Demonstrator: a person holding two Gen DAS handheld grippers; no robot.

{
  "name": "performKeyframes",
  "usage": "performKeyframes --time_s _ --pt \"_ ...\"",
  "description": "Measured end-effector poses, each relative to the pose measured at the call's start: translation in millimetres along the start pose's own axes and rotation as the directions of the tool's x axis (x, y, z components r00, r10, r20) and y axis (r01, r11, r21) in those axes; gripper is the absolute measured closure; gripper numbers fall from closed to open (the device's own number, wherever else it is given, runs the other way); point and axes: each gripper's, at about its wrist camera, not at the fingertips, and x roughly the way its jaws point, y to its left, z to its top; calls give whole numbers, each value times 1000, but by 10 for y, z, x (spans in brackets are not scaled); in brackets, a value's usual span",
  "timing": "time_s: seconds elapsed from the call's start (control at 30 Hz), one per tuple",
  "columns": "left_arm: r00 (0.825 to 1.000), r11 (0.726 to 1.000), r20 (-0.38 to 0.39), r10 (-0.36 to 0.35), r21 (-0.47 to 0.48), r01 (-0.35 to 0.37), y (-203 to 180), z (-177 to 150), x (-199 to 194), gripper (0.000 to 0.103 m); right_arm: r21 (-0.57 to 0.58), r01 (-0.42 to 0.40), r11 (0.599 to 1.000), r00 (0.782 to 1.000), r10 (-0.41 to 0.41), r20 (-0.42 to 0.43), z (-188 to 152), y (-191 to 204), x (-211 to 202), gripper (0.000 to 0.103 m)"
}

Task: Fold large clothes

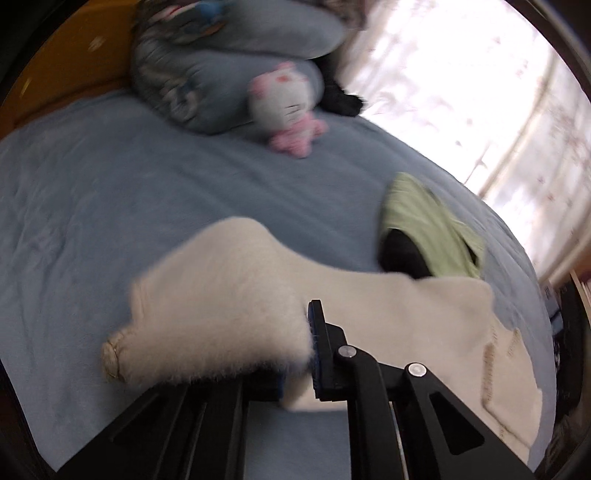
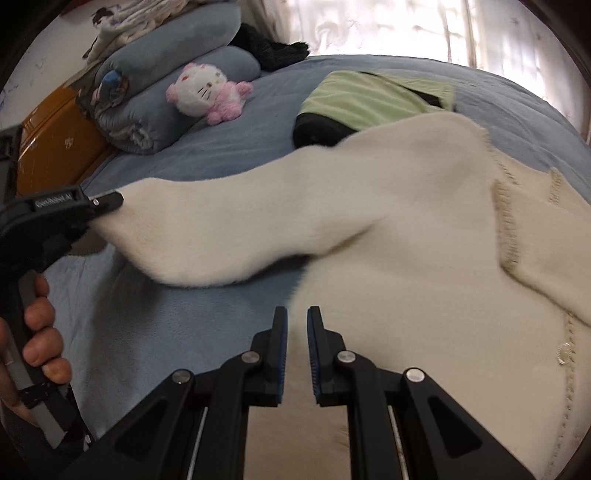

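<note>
A cream fuzzy garment [image 2: 424,295] with stitched seams lies spread on the blue bed [image 2: 166,332]. Its long sleeve [image 2: 221,221] stretches left and is lifted off the sheet. My left gripper [image 2: 107,201] is shut on the end of that sleeve, held by a person's hand [image 2: 40,332]. In the left wrist view the sleeve [image 1: 221,295] drapes across my left gripper [image 1: 301,325] and hides one finger; the cuff [image 1: 114,354] hangs out to the left. My right gripper [image 2: 297,314] hovers over the garment's left edge, jaws nearly together with nothing between them.
A folded green garment [image 2: 369,99] sits on a black item [image 2: 317,133] further back on the bed. A white and pink plush toy [image 2: 207,92] leans on rolled blue bedding [image 2: 166,55]. An orange headboard [image 2: 55,147] stands left, bright curtains [image 2: 406,26] behind.
</note>
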Motion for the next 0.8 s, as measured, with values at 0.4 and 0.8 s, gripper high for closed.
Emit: performKeyframes --time_s 0.4,0.8 --pt "974 902 -161 -161 376 212 -2188 -877 -131 95 196 94 976 994 -105 43 -424 -1382 -657 92" --pt "919 894 -389 -59 389 222 -2441 -1648 339 32 223 52 973 998 -58 18 -696 -1866 -731 92"
